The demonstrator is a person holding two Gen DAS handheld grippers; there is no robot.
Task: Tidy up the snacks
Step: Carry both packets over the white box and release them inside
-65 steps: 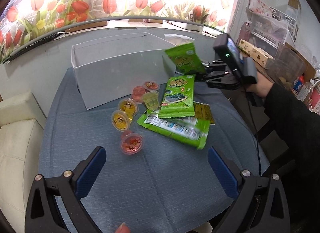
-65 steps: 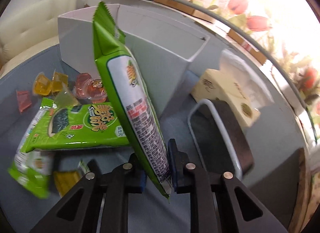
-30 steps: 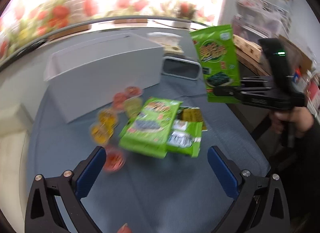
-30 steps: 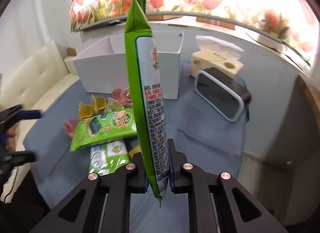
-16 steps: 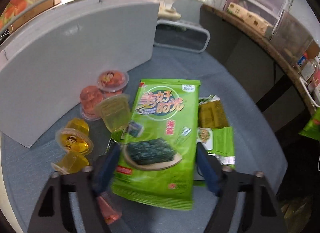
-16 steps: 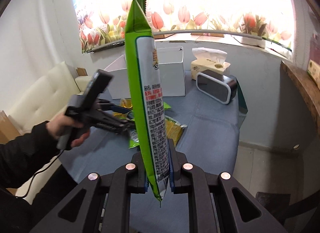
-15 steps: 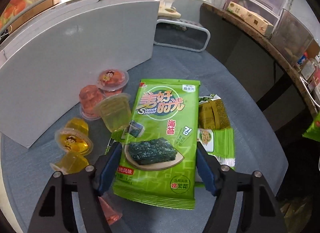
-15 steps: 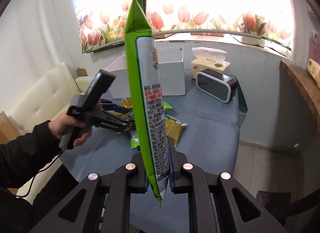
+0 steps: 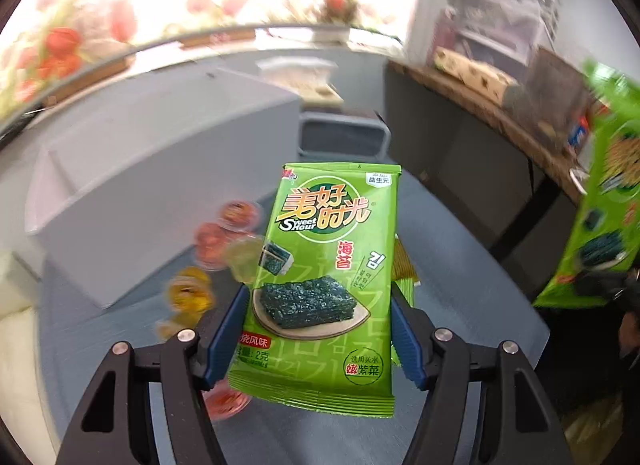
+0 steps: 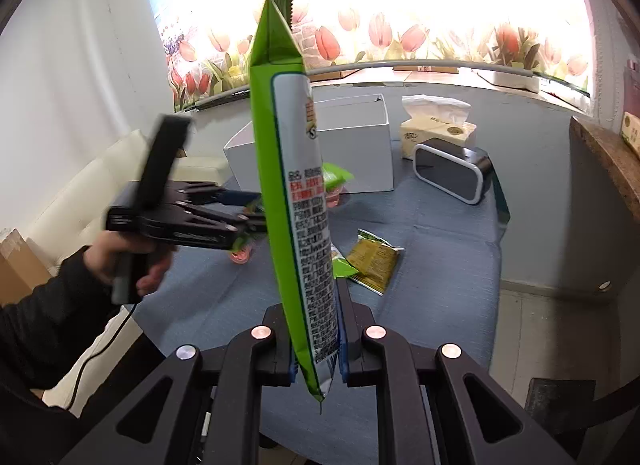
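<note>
The left tongs point(image 9: 320, 329) are squeezed on a green seaweed pack point(image 9: 324, 277), holding it by its two long sides, up off the bench point(image 9: 460, 265). The right tongs point(image 10: 316, 349) are squeezed on a second seaweed pack point(image 10: 296, 193) at its bottom end, and it stands straight up in the air.

These packs look very light, thin and bendy. The shiny wrap is likely slippery, and the sheets inside probably crack if pinched hard. A soft grip on the flat sealed edge seems best.

The white box point(image 10: 352, 145) sits at the far side of the bench. Little jelly cups point(image 9: 208, 241) lie near the box, to the left of the held pack. A small yellow pack point(image 10: 374, 261) lies flat on the bench.
</note>
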